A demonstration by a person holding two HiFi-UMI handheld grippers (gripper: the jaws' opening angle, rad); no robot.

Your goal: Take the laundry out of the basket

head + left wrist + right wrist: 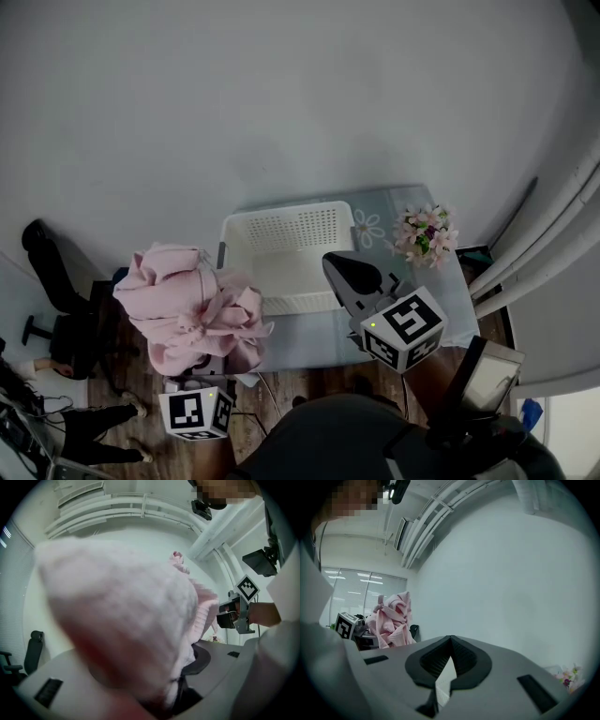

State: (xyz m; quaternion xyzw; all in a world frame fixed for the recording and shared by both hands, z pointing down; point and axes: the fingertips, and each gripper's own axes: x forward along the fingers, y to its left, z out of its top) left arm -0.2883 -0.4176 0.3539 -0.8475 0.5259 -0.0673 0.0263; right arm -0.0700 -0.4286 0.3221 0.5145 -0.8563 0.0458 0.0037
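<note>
left gripper (178, 686): fingers clenched on the pink garment (192, 307). In the left gripper view, cloth fills the gap between them and covers most of the frame.
right gripper (345, 267): fingers pressed together at the tips, nothing held. A slim gap lower down shows something white behind it.
pink garment: bunched and hanging from the left gripper, clear of the basket (281, 214). It sits just left of the basket's left rim, past the left edge of the surface (309, 337) and over the wood floor (131, 370).
basket: white plastic with a perforated far wall, upright on the surface, open top. The inside looks bare white from the head view.
right gripper position: over the basket's right side, its marker cube (403, 328) nearer the person.
left gripper cube (197, 412): below the garment, at the bottom left of the head view.
flowers (425, 234): pink and white bunch at the surface's right end, just right of the basket and apart from it.
office chair (52, 272): black, on the floor well left of the garment.
wall (281, 94): plain white, behind the surface.
right gripper view: garment and left gripper cube seen off to the left, well apart from the right fingers (461, 656).
</note>
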